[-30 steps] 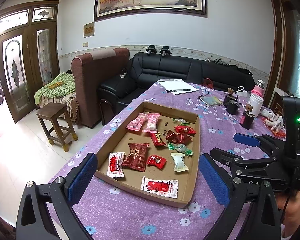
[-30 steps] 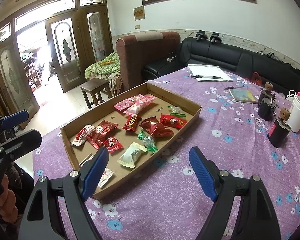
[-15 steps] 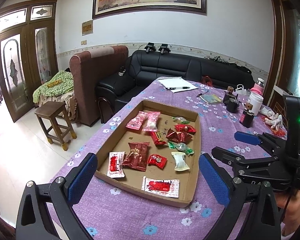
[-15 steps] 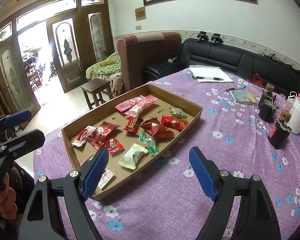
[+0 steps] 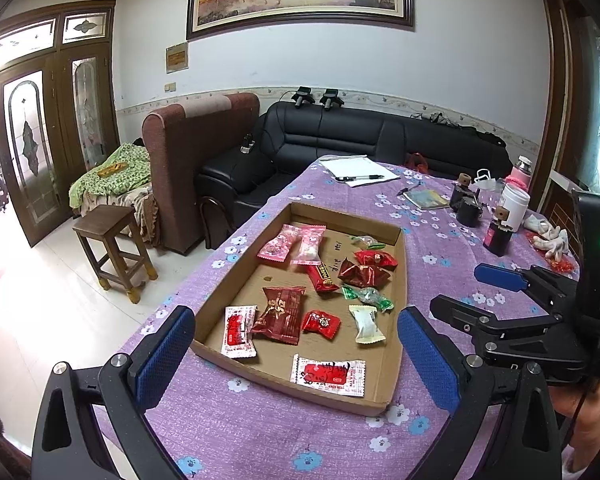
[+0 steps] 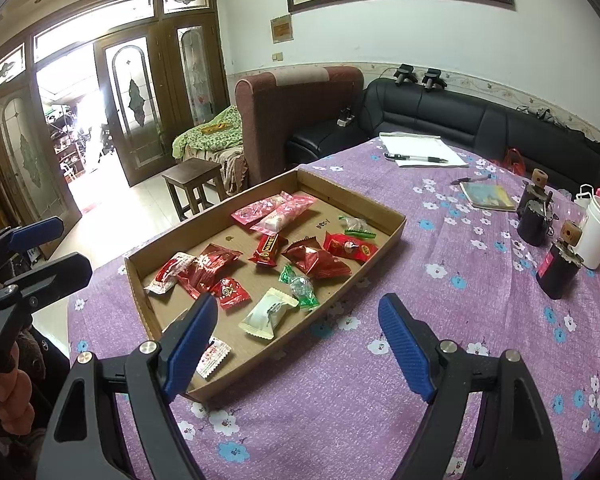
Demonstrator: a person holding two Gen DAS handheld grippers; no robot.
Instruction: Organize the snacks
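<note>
We hold both grippers above the near edge of the table [image 5: 260,432], which wears a purple flowered cloth. Our left gripper [image 5: 296,354] has its blue pads spread wide with nothing between them, and our right gripper [image 6: 296,346] is spread just as wide and holds nothing either

Just beyond the pads lies the cardboard tray [image 5: 400,280], a shallow brown box whose long axis runs from the near edge toward the far edge of the table; in the right wrist view it slants away to the right. The snacks lie loose on its floor. At the tray's near end we see a white and red sachet [image 5: 327,373] lying crosswise, then a cream wrapped candy [image 5: 366,324], a small red candy [image 5: 321,323], a dark red packet [image 5: 281,312] and another white and red sachet [image 5: 239,330]. Toward the far end lie two pink packets [image 5: 294,240], side by side, pointing lengthwise along the tray

The left wrist view shows the nearest sachet whole; in the right wrist view our own left pad covers most of it. The right wrist view alone shows the open doorway [image 6: 72,128]

Past the tray, near the far edge, rest a notepad with a pen [image 5: 358,170] and a white cup [image 5: 515,204]
</note>
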